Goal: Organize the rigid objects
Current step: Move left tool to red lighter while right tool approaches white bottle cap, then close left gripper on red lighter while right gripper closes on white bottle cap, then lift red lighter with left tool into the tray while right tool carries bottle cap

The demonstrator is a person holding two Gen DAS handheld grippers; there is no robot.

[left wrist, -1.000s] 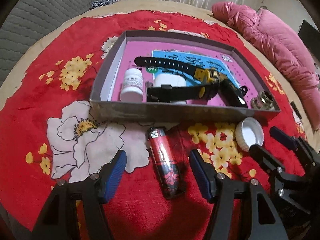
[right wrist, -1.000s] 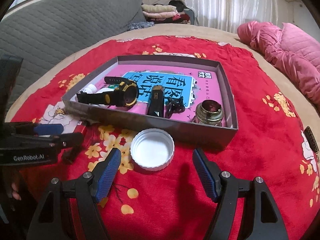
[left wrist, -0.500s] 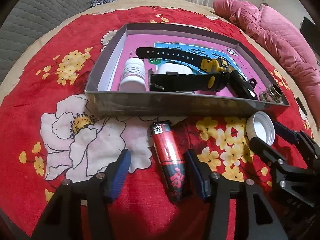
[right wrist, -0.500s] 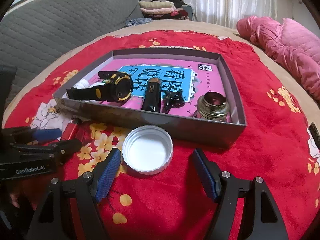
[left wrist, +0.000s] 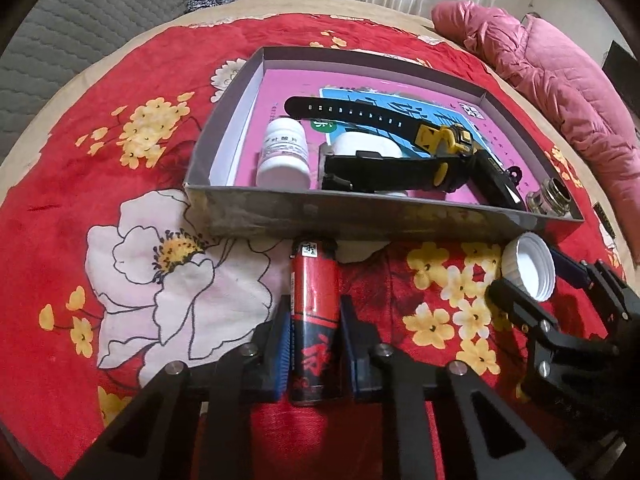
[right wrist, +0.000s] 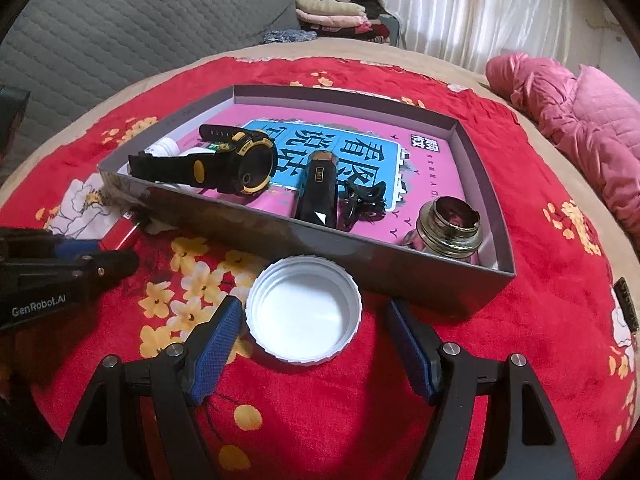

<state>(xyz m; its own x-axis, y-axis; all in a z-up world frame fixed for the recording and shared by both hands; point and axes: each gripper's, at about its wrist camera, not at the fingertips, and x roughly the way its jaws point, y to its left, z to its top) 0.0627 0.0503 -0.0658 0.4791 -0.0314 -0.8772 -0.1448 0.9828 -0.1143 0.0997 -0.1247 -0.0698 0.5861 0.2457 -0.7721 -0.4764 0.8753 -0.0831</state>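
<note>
Already the left gripper (left wrist: 314,344) pinches the red lighter (left wrist: 315,312), which lies on the cloth just outside the grey box (left wrist: 360,216), likely so it can be lifted in. Meanwhile the right gripper (right wrist: 310,346) is spread around the white bottle cap (right wrist: 303,310), apparently lined up to grasp it.

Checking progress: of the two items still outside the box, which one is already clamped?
The red lighter: the left gripper is shut on it. The white cap lies loose between the open fingers of the right gripper.
</note>
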